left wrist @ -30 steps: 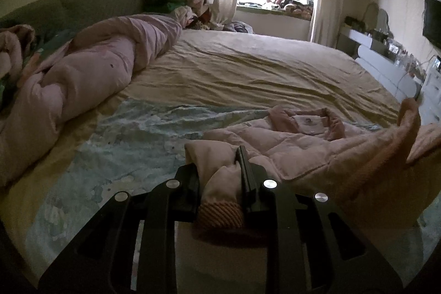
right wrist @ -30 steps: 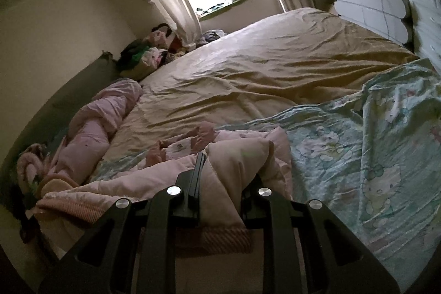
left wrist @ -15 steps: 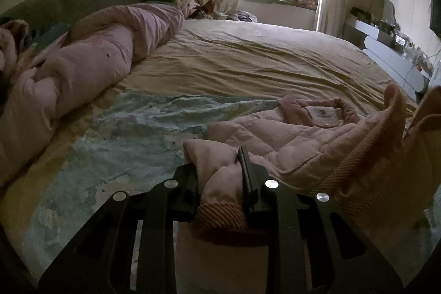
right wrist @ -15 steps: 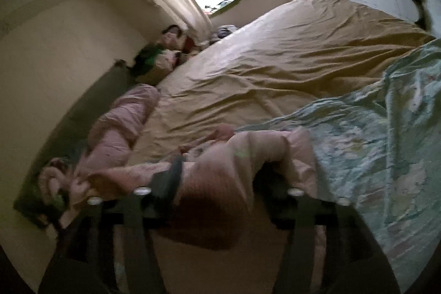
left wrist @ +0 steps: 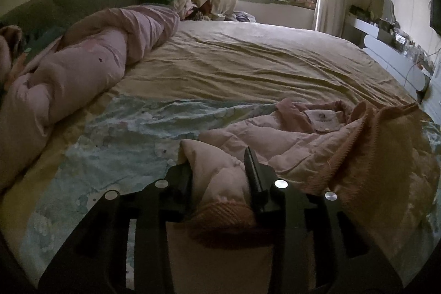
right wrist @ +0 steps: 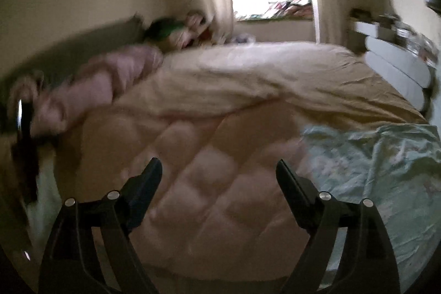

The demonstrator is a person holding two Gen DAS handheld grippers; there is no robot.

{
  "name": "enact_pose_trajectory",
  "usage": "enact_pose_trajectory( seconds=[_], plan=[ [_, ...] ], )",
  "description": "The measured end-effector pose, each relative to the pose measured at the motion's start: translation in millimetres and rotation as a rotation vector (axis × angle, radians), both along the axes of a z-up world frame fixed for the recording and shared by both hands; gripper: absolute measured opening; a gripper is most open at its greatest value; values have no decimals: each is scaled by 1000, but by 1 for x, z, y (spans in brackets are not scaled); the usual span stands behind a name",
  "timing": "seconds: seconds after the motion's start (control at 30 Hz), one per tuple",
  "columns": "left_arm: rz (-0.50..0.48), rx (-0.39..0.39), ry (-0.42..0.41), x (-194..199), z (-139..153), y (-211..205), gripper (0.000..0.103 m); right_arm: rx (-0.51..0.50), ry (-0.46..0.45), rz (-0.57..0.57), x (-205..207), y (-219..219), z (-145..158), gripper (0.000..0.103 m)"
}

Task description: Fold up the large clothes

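- The puffy pink jacket [left wrist: 289,139] lies on the bed [left wrist: 248,68], near its front edge, on a light blue sheet [left wrist: 124,134].
- Its sleeve, with a ribbed cuff [left wrist: 220,214], sits between the jaws of the left gripper [left wrist: 220,170]. The jaws have just been opening a little, and the sleeve still fills the gap.
- The right gripper [right wrist: 219,170] has just been opening. Its jaws stand wide apart over the jacket and hold nothing.
- A rolled pink blanket [left wrist: 82,68] lies along the bed's left edge.

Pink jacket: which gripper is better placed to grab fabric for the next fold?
Right, probably. The right gripper has just opened wide and hangs empty over the pink jacket. The left gripper, though easing open, has the ribbed cuff between its fingers.
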State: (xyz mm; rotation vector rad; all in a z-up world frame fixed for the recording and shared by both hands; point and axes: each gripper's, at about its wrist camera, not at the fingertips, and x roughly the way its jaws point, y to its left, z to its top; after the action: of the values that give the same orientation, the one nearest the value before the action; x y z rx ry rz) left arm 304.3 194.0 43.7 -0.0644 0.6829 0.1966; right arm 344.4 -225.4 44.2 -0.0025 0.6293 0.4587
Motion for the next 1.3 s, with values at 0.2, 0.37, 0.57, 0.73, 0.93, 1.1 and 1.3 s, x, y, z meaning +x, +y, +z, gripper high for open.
enact_pose_trajectory(
  seconds=[0.2, 0.37, 0.57, 0.73, 0.93, 1.1, 1.3],
  plan=[
    [20, -2, -76, -11, 21, 1, 71, -91, 124, 41, 2, 36, -56, 84],
    [-6, 47, -140, -24, 44, -7, 81, -75, 156, 4, 6, 36, -66, 84],
    [-24, 12, -110, -35, 32, -4, 94, -71, 94, -28, -2, 19, -43, 89],
    [-4, -18, 0, -39, -15, 10, 94, -76, 38, -118, 6, -13, -28, 95],
    [-22, -202, 99, -45, -70, 33, 94, -129, 165, -190, 46, -31, -55, 99],
    [-48, -231, 128, -46, -91, 34, 94, -131, 144, -210, 65, -31, -58, 99],
    [-64, -190, 142, -34, -89, 24, 77, -99, 209, -191, 101, -28, -66, 92]
  ],
)
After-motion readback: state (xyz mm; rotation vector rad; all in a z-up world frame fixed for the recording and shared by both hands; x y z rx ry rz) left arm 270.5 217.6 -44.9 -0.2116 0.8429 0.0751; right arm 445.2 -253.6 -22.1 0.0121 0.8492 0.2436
